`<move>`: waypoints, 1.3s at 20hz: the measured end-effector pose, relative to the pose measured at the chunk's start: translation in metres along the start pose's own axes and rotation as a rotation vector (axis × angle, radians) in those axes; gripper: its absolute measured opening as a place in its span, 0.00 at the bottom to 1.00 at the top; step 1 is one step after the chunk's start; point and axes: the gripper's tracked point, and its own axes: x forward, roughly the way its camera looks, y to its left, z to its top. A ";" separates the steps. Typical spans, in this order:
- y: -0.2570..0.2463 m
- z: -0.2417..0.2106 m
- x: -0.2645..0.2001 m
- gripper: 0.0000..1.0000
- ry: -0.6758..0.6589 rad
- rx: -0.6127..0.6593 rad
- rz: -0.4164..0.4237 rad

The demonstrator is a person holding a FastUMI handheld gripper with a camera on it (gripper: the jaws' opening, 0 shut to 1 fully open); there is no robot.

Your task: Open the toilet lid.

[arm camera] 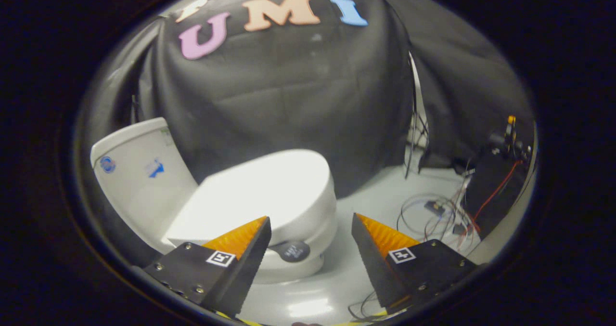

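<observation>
The claw [310,225] hangs spread wide with nothing between its fingers, above and short of the glossy white ceramic toilet [269,205]. The smooth white plastic toilet lid [264,191] lies shut and flat on the seat, just ahead of the left finger [250,249], whose tip overlaps the lid's near front edge in this view; whether it touches cannot be told. The right finger [373,254] hangs over the pale grey floor [365,196], well off to the side of the bowl. A small dark round tag [293,251] sits on the front of the bowl below the lid's rim, between the fingers. The white cistern [139,167] stands behind and to the left.

The lift has probably not begun. The main risk is the slick, rounded lid rim: a finger hooked too shallowly under it would likely slip out, and the lid would drop back with a bang. Pinching with the claw off-centre, as it stands now, could catch only the lid's corner or grab seat and lid together. A tangle of loose wires [442,210] lies on the floor to the right, near enough to snag on a wide swing.
</observation>
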 end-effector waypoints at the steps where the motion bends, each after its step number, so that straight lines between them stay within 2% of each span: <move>1: 0.000 -0.016 0.008 1.00 0.065 0.046 0.006; 2: 0.002 -0.029 0.016 1.00 0.121 0.106 0.026; 5: 0.011 -0.034 0.031 0.84 0.156 0.270 0.086; 7: 0.015 -0.039 0.038 0.83 0.188 0.333 0.124; 10: 0.034 -0.039 0.041 0.62 0.225 0.484 0.213; 11: 0.033 -0.036 0.039 0.47 0.218 0.507 0.212; 12: 0.034 -0.036 0.039 0.38 0.214 0.514 0.230; 13: 0.037 -0.034 0.037 0.34 0.205 0.517 0.261; 14: 0.034 -0.032 0.031 0.34 0.191 0.501 0.254; 15: 0.024 -0.033 0.010 0.22 0.185 0.528 0.230; 16: 0.031 -0.032 0.026 0.09 0.206 0.563 0.227; 18: 0.038 -0.029 0.025 0.09 0.208 0.555 0.223; 26: 0.050 0.003 0.008 0.09 0.120 0.379 0.247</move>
